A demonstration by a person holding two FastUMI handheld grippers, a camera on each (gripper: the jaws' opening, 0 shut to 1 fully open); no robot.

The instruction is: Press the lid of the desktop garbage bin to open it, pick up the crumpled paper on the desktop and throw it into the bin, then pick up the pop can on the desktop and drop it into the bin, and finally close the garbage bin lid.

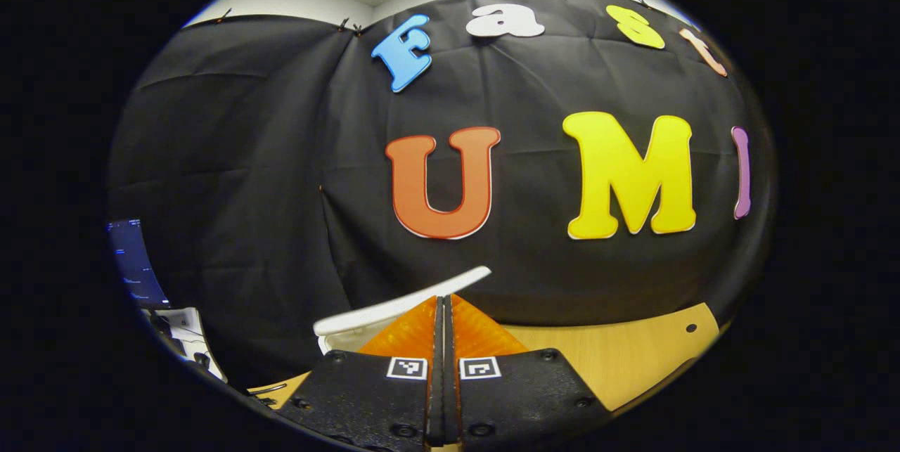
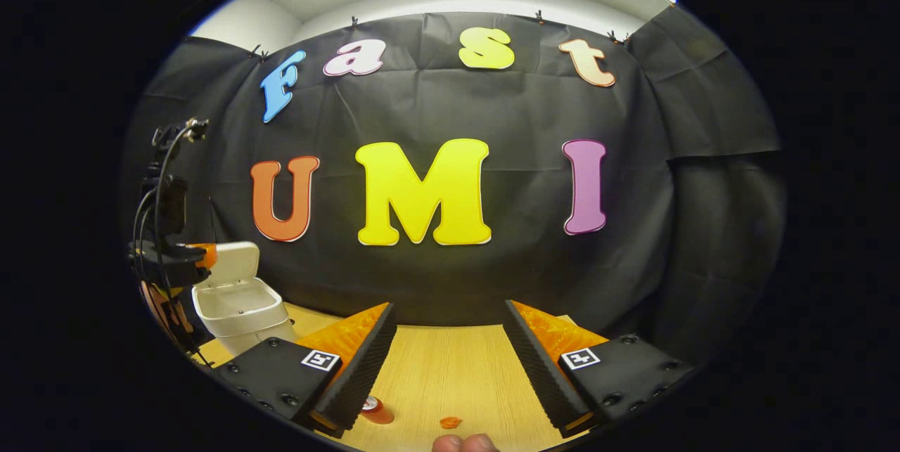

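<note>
My left gripper (image 1: 444, 311) is clenched, its two fingers pressed flat together with nothing between them. Just past its tips, in the left gripper view, I see the white lid (image 1: 402, 303) of the garbage bin, raised and slanting up to the right; whether my fingertips touch it I cannot tell. Beyond lies the wooden tabletop (image 1: 633, 353), running to its far edge against the black cloth wall (image 1: 281, 192).

My right gripper (image 2: 446, 336) is released, its fingers spread wide apart over the bare tabletop (image 2: 443, 367), grasping nothing. In the right gripper view the white garbage bin (image 2: 242, 311) stands near the tabletop's far left corner, close to the wall, with its lid (image 2: 235, 262) tipped up and back so the inside shows open. My left gripper (image 2: 200, 255) hangs just beside that raised lid, cables (image 2: 158, 185) rising from it. At the near edge of the tabletop, by my right gripper's left finger, the top of the pop can (image 2: 376, 410) peeks out, and a small orange scrap (image 2: 450, 422) lies a little to its right. Fingertips of my hand (image 2: 464, 443) show at the bottom.
</note>
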